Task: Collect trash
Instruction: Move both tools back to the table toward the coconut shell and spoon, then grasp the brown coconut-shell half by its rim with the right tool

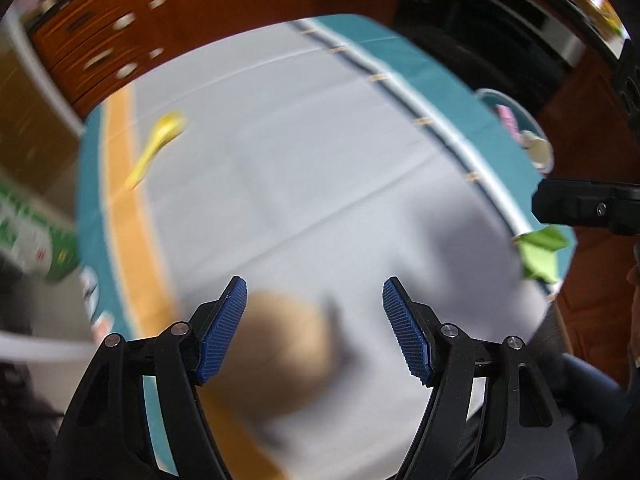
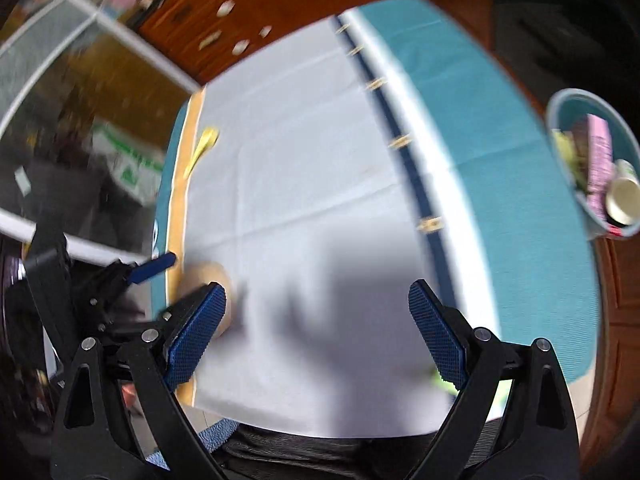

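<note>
left gripper [image 1: 314,328]: we see the blue fingers [image 1: 224,332] spread wide apart with nothing pinched, pointing down at the desk.

right gripper [image 2: 316,332]: same deal, fingers [image 2: 196,332] well apart and empty.

tan thing [image 1: 280,352]: a blurry tan lump on the grey cloth. In the left wrist view it sits in the gap between the left fingers but underneath them, closer to the left pad; we can't tell if anything touches it. In the right wrist view it pokes out just behind the right gripper's left pad, at the orange stripe. Too smeared for us to say what it is.

yellow scrap [image 1: 158,148]: long and yellow, lying far up the desk by the orange stripe, well apart from both sets of fingers.

green paper [image 1: 542,250]: crumpled green piece at the desk's right edge, off to the right of the left fingers, just under the black body of the other gripper. In the right wrist view only a green sliver shows beside the right pad.

bin [image 2: 560,120]: teal bucket past the desk's right edge, with a pink packet and a white cup [image 2: 622,200] in it.

desk [image 2: 500,160]: grey cloth [image 2: 300,160] over a teal cover, shadows of the grippers falling across the near part.
</note>
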Demonstrator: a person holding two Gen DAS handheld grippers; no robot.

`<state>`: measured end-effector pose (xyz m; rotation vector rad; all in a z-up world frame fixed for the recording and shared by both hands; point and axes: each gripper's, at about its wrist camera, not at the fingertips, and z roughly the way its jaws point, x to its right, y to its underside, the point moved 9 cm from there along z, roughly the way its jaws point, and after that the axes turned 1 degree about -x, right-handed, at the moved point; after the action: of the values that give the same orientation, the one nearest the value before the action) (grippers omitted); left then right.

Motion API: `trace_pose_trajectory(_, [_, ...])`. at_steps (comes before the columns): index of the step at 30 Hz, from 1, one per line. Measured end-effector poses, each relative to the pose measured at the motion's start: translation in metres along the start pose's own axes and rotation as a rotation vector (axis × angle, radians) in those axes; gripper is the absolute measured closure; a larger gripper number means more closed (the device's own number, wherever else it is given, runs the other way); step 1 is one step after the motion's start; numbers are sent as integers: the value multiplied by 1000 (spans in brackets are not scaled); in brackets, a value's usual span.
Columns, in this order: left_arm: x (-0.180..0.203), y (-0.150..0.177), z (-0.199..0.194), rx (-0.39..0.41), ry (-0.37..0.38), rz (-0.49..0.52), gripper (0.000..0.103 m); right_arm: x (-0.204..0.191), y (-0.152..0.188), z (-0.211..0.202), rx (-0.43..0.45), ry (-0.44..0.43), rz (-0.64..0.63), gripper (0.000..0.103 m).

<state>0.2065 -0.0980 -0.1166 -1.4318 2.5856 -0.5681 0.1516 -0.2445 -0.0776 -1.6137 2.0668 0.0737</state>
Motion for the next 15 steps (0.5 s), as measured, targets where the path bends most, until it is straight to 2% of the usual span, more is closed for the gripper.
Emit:
trace_pose_trajectory(4, [-32,30,5,-18,-5,-65,31,-34,9,34,-80,0,-70,14])
trace_pose_trajectory(8, [-33,52,13,-22,36,-66,29,-59,17,61,-142,0,-117,14])
trace_pose_trajectory(11, [-31,62,17,-31,58,-38,28,-71,23,77,-191,-13,-134,14])
trace_pose_trajectory(15, [-24,67,20,-24,20,36,23,-75,28,89,-220,-14,-134,14])
